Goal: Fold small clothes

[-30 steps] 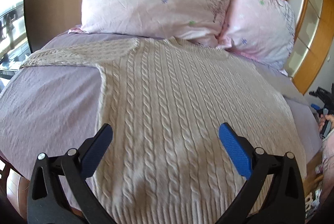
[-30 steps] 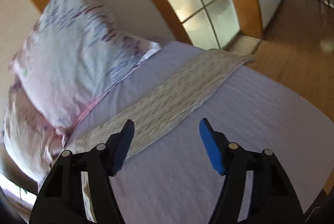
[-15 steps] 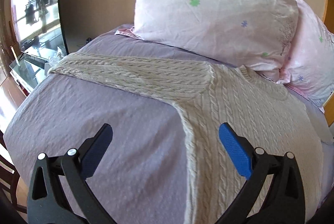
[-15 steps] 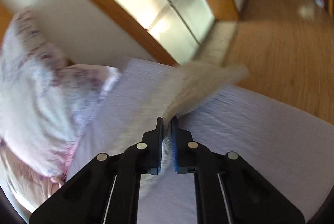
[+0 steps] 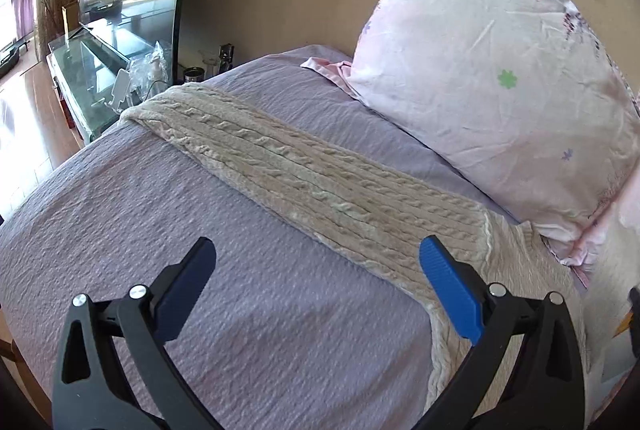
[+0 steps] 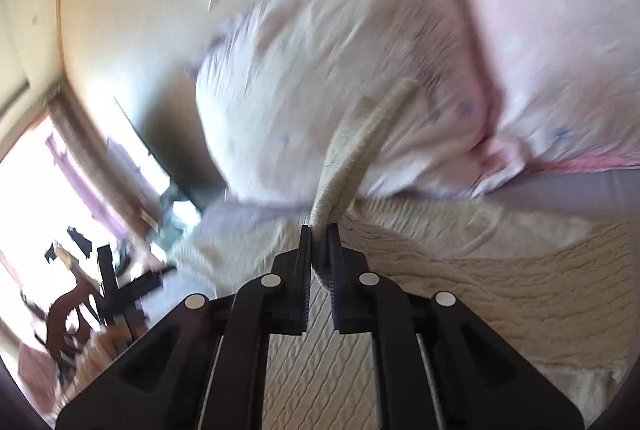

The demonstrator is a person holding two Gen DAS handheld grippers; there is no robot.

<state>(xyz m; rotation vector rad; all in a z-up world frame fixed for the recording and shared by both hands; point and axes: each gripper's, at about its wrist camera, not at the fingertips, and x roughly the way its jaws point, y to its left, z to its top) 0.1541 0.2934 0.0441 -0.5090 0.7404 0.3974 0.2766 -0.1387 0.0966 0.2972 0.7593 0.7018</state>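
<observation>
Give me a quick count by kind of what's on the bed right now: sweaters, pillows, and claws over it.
Sweaters: 1, the cream cable-knit sweater, its sleeve pinched in the right claw
Pillows: 2, the near pillow and the far pillow
Claws: 2, counting the left claw, open above the bed sheet
Total: 5
</observation>
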